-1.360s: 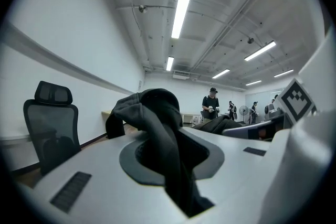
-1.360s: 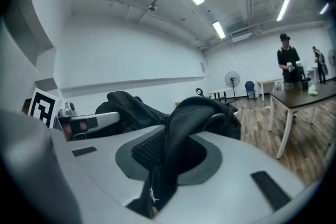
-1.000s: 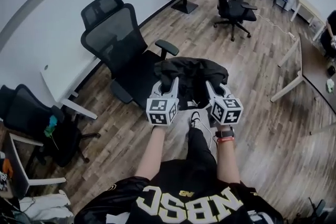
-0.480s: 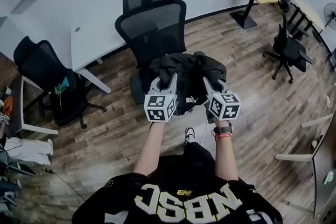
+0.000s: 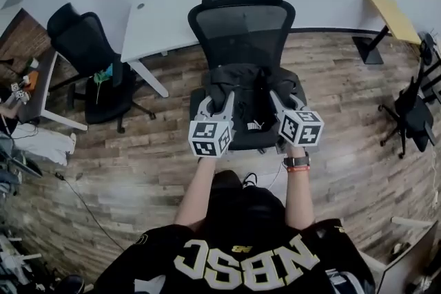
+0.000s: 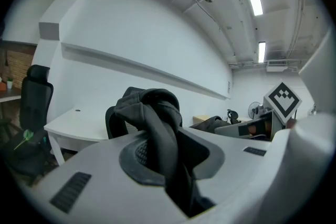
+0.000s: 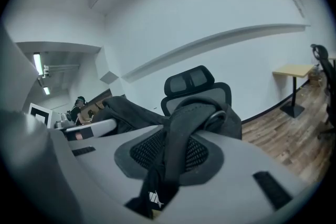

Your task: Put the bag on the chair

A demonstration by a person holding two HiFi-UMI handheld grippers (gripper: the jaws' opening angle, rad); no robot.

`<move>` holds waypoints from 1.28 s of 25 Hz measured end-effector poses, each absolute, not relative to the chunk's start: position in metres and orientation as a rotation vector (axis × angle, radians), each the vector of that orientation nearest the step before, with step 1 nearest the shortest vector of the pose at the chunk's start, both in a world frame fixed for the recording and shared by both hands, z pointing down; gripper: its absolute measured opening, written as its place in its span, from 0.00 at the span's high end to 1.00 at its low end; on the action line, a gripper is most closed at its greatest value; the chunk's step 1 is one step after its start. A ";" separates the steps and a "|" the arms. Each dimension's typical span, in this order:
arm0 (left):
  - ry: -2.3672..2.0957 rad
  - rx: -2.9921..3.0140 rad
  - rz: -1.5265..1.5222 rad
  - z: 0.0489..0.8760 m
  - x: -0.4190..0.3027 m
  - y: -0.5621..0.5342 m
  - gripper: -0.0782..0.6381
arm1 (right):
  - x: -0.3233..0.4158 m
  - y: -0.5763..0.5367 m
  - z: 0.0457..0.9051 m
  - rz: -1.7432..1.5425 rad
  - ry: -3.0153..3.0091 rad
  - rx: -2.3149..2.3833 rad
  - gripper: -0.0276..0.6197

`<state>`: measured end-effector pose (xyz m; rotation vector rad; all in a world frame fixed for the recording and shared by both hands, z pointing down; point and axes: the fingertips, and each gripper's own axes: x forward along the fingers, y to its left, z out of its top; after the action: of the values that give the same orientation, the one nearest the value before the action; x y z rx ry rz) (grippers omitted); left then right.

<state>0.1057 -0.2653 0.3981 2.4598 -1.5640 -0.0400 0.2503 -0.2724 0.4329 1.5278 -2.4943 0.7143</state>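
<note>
A black fabric bag [image 5: 247, 101] hangs between my two grippers, over the seat of a black mesh office chair [image 5: 241, 24] straight ahead. My left gripper [image 5: 219, 105] is shut on the bag's left part; a fold of the black fabric [image 6: 165, 139] is pinched between its jaws. My right gripper [image 5: 277, 105] is shut on a black strap [image 7: 176, 149] of the bag with a metal ring beside it. The chair's backrest and headrest [image 7: 190, 81] rise behind the bag. Whether the bag rests on the seat I cannot tell.
A white desk [image 5: 155, 27] stands behind the chair against the wall. A second black chair [image 5: 89, 55] is at the left, another [image 5: 406, 113] at the far right, next to a wooden-topped table [image 5: 389, 17]. The floor is wood plank.
The view has swung left and closed in: the mesh chair went from my left to straight ahead, directly behind the bag. Both grippers kept their hold throughout.
</note>
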 end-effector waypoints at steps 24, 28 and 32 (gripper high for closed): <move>-1.544 2.120 0.148 0.560 0.037 -0.415 0.78 | 0.180 -0.422 0.585 0.926 -2.220 1.248 0.83; -1.489 2.071 0.180 0.592 0.043 -0.430 0.78 | 0.187 -0.435 0.613 0.986 -2.150 1.242 0.82; -1.448 2.016 0.221 0.627 0.050 -0.442 0.77 | 0.194 -0.445 0.646 1.039 -2.087 1.247 0.82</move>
<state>0.0500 -0.4425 0.6274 2.0160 -1.4478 0.2215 0.1941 -0.4448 0.6456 1.2467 -2.0865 1.0389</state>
